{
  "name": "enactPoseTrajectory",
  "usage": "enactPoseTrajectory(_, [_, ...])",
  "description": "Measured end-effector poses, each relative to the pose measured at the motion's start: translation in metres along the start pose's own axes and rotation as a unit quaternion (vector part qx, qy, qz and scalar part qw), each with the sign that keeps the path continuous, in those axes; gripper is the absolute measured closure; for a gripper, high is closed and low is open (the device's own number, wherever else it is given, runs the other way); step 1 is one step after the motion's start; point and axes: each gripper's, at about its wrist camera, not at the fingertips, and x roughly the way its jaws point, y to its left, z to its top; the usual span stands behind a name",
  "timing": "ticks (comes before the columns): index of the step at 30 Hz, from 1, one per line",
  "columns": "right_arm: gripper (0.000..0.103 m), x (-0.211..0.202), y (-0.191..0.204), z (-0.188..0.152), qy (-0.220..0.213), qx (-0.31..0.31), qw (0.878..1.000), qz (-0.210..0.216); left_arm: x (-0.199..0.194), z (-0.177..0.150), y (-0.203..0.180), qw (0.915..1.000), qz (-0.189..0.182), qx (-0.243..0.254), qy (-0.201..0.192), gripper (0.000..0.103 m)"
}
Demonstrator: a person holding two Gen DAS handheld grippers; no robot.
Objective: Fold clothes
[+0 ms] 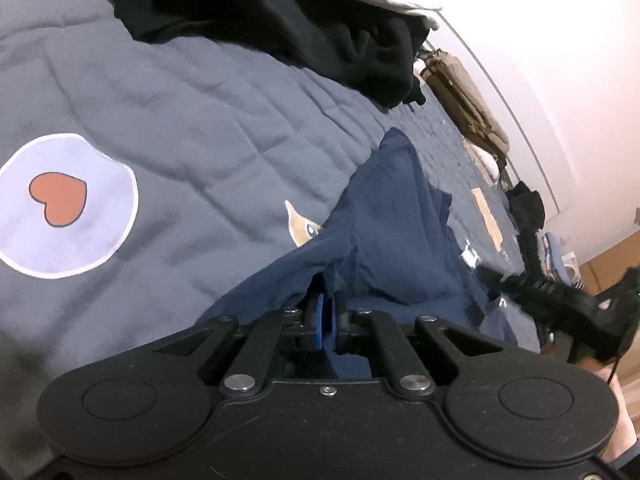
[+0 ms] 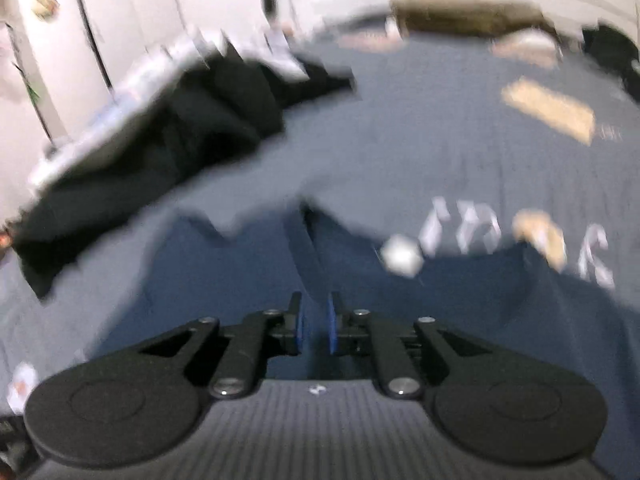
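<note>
Right, the left tongs [image 1: 325, 320] are pinched down on a fold of the navy garment [image 1: 384, 236], blue pads pressed together with thin cloth bunched around them. The garment is soft, crumpled woven-looking fabric lying on the bed's grey quilted duvet [image 1: 192, 120]; in the left wrist view its long axis runs from the tongs up and slightly right, ending in a rounded peak. Beside it on the duvet sits a pale printed circle with a red heart [image 1: 60, 198]. Further off, a heap of black clothing [image 1: 280, 20] lies slumped under a light, flat fabric edge.

Over to the right wrist view, heavily blurred: the right tongs [image 2: 316, 326] stand with a narrow gap between their blue pads, above the same navy cloth [image 2: 240, 264], which spreads wide across the near duvet [image 2: 440, 120]. A dark crease runs away from the tongs; whether any fabric is actually caught between the pads I cannot tell. White lettering [image 2: 516, 240] shows on the duvet to the right, and the black clothing [image 2: 160, 152] lies up to the left.
</note>
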Motion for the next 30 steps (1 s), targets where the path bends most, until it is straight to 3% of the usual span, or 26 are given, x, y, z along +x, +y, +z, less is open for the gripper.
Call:
enactPoseTrajectory(2, [0.068,0.002,0.022,0.015,-0.022,-0.032,0.999,0.03,-0.001,0.001,0.001,1.0,0.001,-0.005,-0.004,0.094])
enactPoseTrajectory(4, [0.059,0.011,0.046,0.026,-0.023,-0.074,0.996,0.048,-0.001,0.003,0.002,0.9999,0.002,-0.009,-0.006,0.093])
enactPoseTrajectory(6, [0.058,0.028,0.071,0.035,-0.019,-0.109,0.992,0.057,-0.001,0.004,0.004,0.9999,0.002,-0.011,-0.008,0.093])
enactPoseTrajectory(9, [0.058,0.066,0.091,0.048,0.013,-0.113,0.991,0.066,-0.002,0.006,0.006,0.9998,-0.003,-0.017,-0.009,0.093])
enactPoseTrajectory(10, [0.059,0.077,0.093,0.05,0.023,-0.104,0.992,0.071,-0.002,0.007,0.006,0.9998,-0.005,-0.017,-0.01,0.093])
enactPoseTrajectory(12, [0.074,0.093,0.1,0.05,0.039,-0.086,0.993,0.075,-0.003,0.007,0.006,0.9999,-0.007,-0.009,-0.013,0.094])
enactPoseTrajectory(13, [0.099,0.1,0.103,0.05,0.047,-0.077,0.993,0.077,-0.004,0.007,0.005,0.9999,-0.007,-0.004,-0.014,0.096])
enactPoseTrajectory(19, [0.102,0.108,0.113,0.053,0.001,-0.058,0.995,0.076,-0.024,0.008,-0.011,0.9959,-0.007,0.053,-0.072,0.099])
enactPoseTrajectory(20, [0.101,0.109,0.113,0.054,-0.011,-0.058,0.995,0.078,-0.022,0.008,-0.012,0.9964,-0.002,0.055,-0.065,0.099])
enactPoseTrajectory(23, [0.097,0.119,0.115,0.056,0.009,-0.073,0.995,0.061,-0.011,0.008,0.001,0.9994,0.019,0.017,-0.022,0.098])
enactPoseTrajectory(26, [0.097,0.11,0.112,0.058,0.024,-0.078,0.995,0.055,-0.014,0.01,0.002,0.9997,0.019,0.007,-0.014,0.095])
enactPoseTrajectory(27, [0.097,0.1,0.11,0.056,0.016,-0.08,0.995,0.056,-0.017,0.01,-0.001,0.9996,0.02,0.011,-0.017,0.093])
enactPoseTrajectory(29, [0.096,0.074,0.101,0.053,0.005,-0.077,0.995,0.058,-0.027,0.007,-0.007,0.9995,0.015,0.015,-0.025,0.074])
enactPoseTrajectory(30, [0.096,0.059,0.095,0.05,-0.001,-0.071,0.995,0.065,-0.031,0.005,-0.009,0.9994,0.012,0.019,-0.027,0.071])
